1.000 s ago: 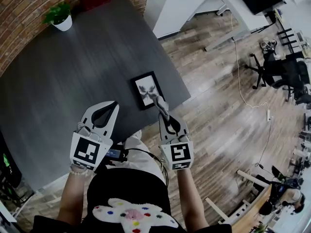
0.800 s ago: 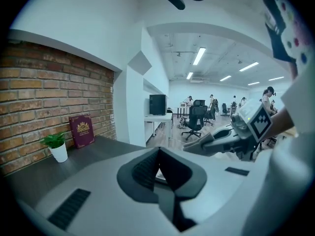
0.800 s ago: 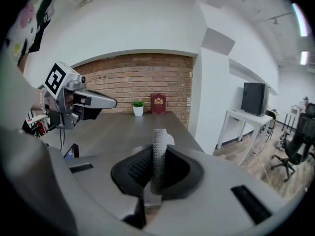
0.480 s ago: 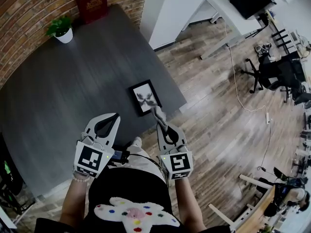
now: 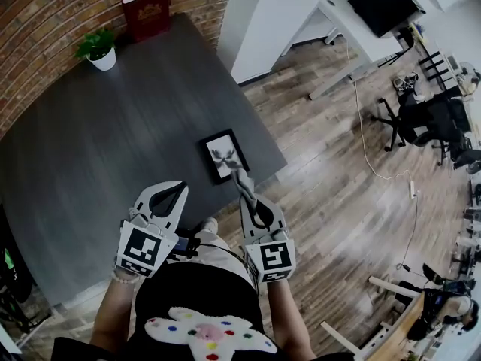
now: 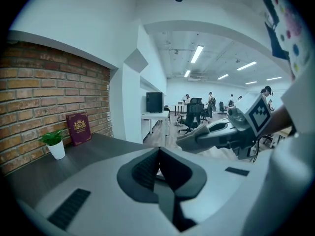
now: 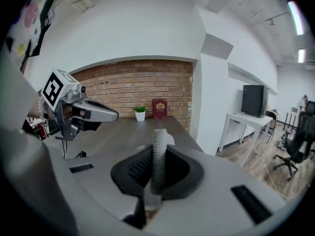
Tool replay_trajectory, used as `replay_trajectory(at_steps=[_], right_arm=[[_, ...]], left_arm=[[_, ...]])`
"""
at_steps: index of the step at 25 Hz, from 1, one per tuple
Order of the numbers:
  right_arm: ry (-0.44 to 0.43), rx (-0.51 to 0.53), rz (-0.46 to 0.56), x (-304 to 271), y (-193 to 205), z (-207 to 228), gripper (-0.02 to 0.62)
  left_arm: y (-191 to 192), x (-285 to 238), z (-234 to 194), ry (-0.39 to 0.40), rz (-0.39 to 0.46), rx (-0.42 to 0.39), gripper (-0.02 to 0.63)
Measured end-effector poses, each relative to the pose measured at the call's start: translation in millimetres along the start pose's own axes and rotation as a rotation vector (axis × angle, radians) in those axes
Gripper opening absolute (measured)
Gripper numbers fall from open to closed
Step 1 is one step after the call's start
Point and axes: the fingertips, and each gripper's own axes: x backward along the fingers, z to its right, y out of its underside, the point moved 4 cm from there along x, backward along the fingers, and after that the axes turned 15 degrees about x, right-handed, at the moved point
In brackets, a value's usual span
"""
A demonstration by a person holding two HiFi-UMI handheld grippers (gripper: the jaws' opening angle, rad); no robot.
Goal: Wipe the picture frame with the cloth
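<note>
The picture frame [image 5: 225,155], black with a white print, lies flat near the right front corner of the dark table [image 5: 113,134]. My right gripper [image 5: 246,190] is shut on a grey cloth [image 5: 241,179], whose free end hangs at the frame's near edge. In the right gripper view the cloth [image 7: 157,154] stands upright between the closed jaws. My left gripper [image 5: 179,189] hovers over the table's front edge to the left of the frame, shut with nothing in it. Its tips [image 6: 158,154] meet in the left gripper view.
A small potted plant [image 5: 98,47] and a red book [image 5: 146,10] stand at the table's far edge against the brick wall. Wooden floor lies right of the table, with white desks [image 5: 331,21] and office chairs [image 5: 432,119] beyond.
Both grippers have drawn back toward me. The cloth end, over the frame's middle a second ago, now sits at the frame's near edge.
</note>
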Motion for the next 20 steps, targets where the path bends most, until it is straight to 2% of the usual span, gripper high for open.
replay_trajectory(at_steps=[20], right_arm=[[-0.009, 0.005, 0.013, -0.5, -7.3, -8.2, 0.025]], left_arm=[[-2.9, 0.6, 4.0, 0.019, 0.000, -0.022, 0.009]])
